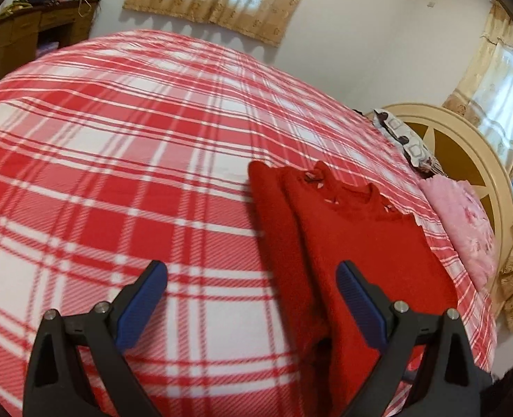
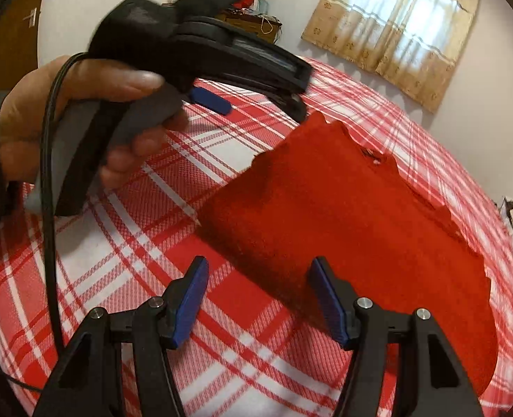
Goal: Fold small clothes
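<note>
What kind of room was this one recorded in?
Most likely a home bedroom: a bed under a red plaid blanket, a rounded headboard with pillows, and curtained windows. A red sweater lies on the blanket.

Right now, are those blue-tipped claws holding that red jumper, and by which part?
No, nothing is held. The left gripper and right gripper both gape open above the red sweater, their pads clear of it.

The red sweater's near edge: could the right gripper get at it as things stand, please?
Probably yes: the right gripper is open with the red sweater just ahead on the plaid bedspread, and nothing lies between them.
</note>
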Motion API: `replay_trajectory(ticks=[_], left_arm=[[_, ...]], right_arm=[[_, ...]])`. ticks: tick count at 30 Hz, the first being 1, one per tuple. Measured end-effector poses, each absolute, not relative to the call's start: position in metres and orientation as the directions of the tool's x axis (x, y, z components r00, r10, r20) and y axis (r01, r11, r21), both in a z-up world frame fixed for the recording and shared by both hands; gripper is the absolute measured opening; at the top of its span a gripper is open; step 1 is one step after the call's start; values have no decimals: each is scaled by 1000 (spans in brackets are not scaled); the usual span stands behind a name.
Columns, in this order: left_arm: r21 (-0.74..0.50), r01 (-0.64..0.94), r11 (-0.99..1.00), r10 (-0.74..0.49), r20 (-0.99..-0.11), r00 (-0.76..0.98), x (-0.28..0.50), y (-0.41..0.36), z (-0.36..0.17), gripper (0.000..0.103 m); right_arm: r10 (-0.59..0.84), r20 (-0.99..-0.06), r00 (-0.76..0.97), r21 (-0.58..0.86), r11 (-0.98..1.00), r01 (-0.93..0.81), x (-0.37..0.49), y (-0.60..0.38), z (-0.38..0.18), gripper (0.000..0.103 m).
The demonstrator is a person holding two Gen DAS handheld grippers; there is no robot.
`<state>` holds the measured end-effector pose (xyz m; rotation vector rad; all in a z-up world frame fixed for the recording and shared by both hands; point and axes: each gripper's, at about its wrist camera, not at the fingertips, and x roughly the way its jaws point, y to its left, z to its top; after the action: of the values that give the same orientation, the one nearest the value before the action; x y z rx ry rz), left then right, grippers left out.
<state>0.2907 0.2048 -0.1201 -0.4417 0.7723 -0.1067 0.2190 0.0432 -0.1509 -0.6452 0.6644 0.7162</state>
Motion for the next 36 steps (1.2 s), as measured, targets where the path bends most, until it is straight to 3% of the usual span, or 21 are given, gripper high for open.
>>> replay_trajectory(ticks=[22,24,26,29,33,34,36], left_arm=[[-457,-21,889,-320,-655,685,338,189,-134,98],[-452,-19,892,-318,-656,684,340,188,-133,94],[-461,-5,887,-336,-654,678,343,188,-134,84],[-465,-6,886,-338,-652,679,344,189,-135,79],[-499,3,866,-370,-637,677,345,192,-137,64],[-509,6,861,-379,-633,676,345,193,-137,61],[-535,22,844,-414,-625,662,347,193,-140,48]], right_arm=[[382,-693,611,-302,616,-728,231,56,-160,62],[378,-688,619,-311,616,-723,230,57,-160,62],[376,-685,624,-327,607,-724,229,59,-160,51],[371,-676,637,-360,587,-725,220,62,-161,38],[372,-679,632,-365,576,-731,218,63,-162,26],[376,-682,627,-358,575,-735,217,63,-161,17],[382,-681,625,-349,581,-735,216,61,-158,9]])
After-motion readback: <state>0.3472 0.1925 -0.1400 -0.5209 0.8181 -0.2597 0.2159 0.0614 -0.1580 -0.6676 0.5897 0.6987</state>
